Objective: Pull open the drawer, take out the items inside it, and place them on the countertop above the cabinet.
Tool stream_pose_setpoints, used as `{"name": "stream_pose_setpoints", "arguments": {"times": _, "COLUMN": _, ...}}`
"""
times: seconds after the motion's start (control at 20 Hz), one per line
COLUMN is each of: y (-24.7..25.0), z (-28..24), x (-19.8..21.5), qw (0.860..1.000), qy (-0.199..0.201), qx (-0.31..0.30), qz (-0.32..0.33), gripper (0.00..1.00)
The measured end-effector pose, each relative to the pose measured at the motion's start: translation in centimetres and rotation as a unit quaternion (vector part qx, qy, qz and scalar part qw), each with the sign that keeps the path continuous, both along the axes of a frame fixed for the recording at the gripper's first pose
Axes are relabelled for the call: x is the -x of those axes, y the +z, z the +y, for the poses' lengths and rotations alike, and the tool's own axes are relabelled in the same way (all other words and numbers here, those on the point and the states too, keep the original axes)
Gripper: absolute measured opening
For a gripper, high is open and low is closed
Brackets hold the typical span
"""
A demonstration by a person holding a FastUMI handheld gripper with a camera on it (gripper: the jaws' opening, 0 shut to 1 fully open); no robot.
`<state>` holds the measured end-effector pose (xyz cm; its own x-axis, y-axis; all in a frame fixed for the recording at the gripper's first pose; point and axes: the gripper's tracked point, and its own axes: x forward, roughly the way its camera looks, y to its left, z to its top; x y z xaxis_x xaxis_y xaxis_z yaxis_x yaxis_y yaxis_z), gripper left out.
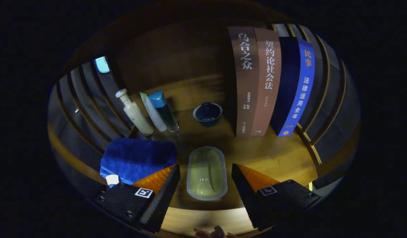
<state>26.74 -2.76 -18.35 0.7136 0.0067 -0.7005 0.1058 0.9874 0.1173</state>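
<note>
Soap dish (207,173), pale green: lies on the wooden countertop (276,155), between my spread fingers (163,195), touched by neither; my gripper (206,195) stands open and empty. Risk, as I judge: lifting carelessly could nudge the dish toward the front edge. Blue towel (137,158) just left. Beyond: bottles (147,112), lidded cup (207,114), upright books (269,82). Slatted dark walls either side; lighting dim.

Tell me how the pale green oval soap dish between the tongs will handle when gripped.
The pale green oval soap dish looks rigid and glossy, so probably slippery. Its rounded rim may slide from the open tongs. It lies flat, so it is unlikely to tip.
</note>
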Motion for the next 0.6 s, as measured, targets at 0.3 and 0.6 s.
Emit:
{"name": "stream_pose_setpoints", "arguments": {"times": 0.3, "y": 3.4, "z": 1.2, "x": 7.5, "qw": 0.995, "qy": 0.0, "qx": 0.029, "qz": -0.091, "gripper": 0.99}}
{"name": "stream_pose_setpoints", "arguments": {"times": 0.6, "y": 7.7, "z": 2.3, "x": 18.5, "qw": 0.967, "qy": -0.002, "qx": 0.052, "qz": -0.249, "gripper": 0.99}}
